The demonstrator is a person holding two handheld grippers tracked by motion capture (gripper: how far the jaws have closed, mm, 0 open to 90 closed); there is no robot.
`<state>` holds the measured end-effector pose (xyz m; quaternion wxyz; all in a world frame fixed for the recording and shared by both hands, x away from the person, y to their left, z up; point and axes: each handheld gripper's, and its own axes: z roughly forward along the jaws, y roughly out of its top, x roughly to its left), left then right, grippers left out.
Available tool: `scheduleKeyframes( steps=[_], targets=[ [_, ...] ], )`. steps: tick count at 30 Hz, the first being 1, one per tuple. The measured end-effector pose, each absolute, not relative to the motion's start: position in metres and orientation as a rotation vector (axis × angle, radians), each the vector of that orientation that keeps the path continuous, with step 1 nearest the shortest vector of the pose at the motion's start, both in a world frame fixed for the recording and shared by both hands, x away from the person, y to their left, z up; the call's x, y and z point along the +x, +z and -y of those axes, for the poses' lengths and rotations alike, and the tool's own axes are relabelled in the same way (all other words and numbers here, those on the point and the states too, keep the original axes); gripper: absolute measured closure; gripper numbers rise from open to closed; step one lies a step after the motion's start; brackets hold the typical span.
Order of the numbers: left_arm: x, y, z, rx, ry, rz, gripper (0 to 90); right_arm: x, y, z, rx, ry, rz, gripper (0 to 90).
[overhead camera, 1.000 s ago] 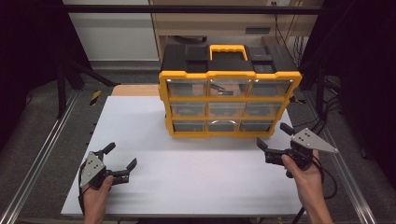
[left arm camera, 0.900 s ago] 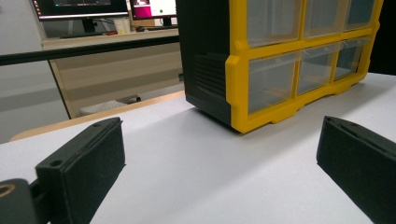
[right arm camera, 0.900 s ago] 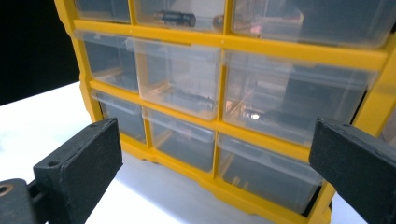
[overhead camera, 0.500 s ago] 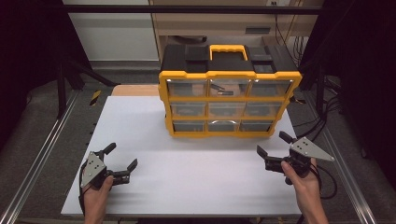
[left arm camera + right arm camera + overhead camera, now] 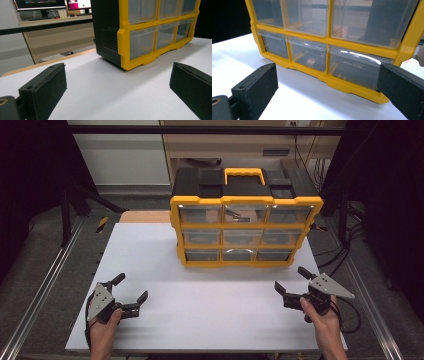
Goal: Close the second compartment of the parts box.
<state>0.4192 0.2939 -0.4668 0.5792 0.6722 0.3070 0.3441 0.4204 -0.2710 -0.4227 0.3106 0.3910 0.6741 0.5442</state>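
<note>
Yellow-framed drawer cabinet [image 5: 245, 231] standing on white table [image 5: 200, 315], left gripper [image 5: 131, 293] jaws spread wide, right gripper [image 5: 291, 281] jaws likewise apart, both empty, well short of cabinet

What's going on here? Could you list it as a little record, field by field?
Setting: white table
Main thing: yellow and black drawer cabinet, upright, nine clear drawers, all shut
Left gripper: open, holds nothing, near table's front left
Right gripper: open, holds nothing, faces the cabinet's bottom drawers
Contact: neither gripper touches the cabinet
</note>
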Motion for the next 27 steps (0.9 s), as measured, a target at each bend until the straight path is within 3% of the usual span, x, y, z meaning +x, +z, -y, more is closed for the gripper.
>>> scheduleKeyframes(
  steps=[27],
  targets=[
    [0.42, -0.468, -0.293, 1.568, 0.798, -0.709, 0.5, 0.429, -0.444, 0.254, 0.999, 1.461, -1.803, 5.0]
  ],
)
